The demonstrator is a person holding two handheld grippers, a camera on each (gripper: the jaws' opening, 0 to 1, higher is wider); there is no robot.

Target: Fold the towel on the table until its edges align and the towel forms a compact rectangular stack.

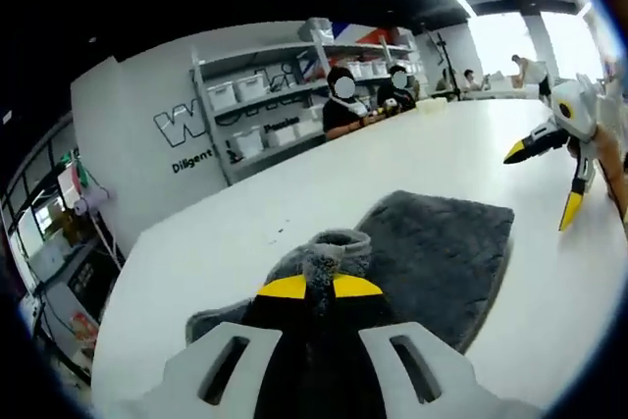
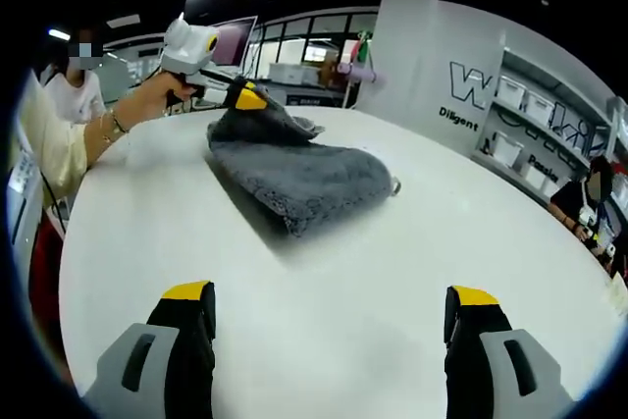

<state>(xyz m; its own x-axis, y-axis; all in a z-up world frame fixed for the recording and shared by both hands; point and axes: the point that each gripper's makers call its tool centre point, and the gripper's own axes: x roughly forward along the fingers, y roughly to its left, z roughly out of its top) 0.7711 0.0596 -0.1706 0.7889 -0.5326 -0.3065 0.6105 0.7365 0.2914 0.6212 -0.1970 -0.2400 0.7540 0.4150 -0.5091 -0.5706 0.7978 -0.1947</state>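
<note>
The grey towel (image 2: 299,179) lies on the white table (image 2: 324,311), already doubled into a thick pad with one rounded fold edge toward your right gripper's camera, and a corner of it is bunched up and lifted where your left gripper (image 1: 319,288) has it. In the left gripper view the yellow-tipped jaws are closed almost together on that raised lump of pile, so you have a firm pinch on the corner; in the right gripper view you can see the same gripper (image 2: 245,97) in your hand (image 2: 157,95) at the far end of the towel, holding the corner just above the rest of the cloth. Your right gripper (image 2: 334,306) is spread wide with nothing between its jaws, hovering over bare table well short of the towel; from the left gripper view it hangs out past the towel's far side (image 1: 549,169). By the look of it you are in the middle of a fold, with the corner lifted but not yet laid over. The next move likely calls for carrying that corner across to meet the opposite edge, and bringing your right gripper in to pin or take the matching corner so the edges line up. Beyond the table are shelves with white bins (image 1: 265,105) and people seated at its far end.
</note>
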